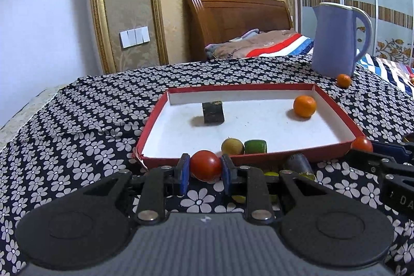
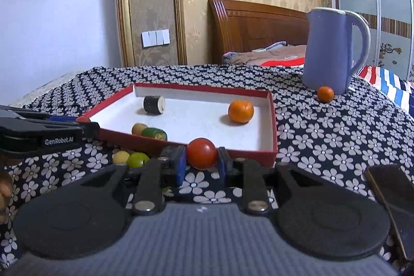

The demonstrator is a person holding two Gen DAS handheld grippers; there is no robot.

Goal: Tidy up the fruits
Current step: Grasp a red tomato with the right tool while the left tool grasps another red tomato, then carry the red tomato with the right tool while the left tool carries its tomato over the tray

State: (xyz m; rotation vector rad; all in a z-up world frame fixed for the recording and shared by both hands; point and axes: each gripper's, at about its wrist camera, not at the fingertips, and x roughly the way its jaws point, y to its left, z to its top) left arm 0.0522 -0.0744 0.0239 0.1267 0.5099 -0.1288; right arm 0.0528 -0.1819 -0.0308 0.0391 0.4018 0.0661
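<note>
My left gripper (image 1: pixel 205 167) is shut on a red tomato (image 1: pixel 205 162), held just in front of the near rim of the red tray (image 1: pixel 155 118). My right gripper (image 2: pixel 201 159) is shut on a second red tomato (image 2: pixel 201 151) at the tray's near right corner (image 2: pixel 271 154). In the tray lie an orange (image 2: pixel 240 111), a dark cylinder (image 2: pixel 154 104), a yellow fruit (image 2: pixel 139 128) and a green piece (image 2: pixel 154 133). A yellow fruit (image 2: pixel 120 156) and a green one (image 2: pixel 137 159) rest on the cloth before the tray.
A blue jug (image 2: pixel 331 51) stands at the back right of the flowered cloth, with a small orange (image 2: pixel 325 94) at its foot. A flat dark object (image 2: pixel 390 193) lies at the near right. A bed and a wardrobe are behind the table.
</note>
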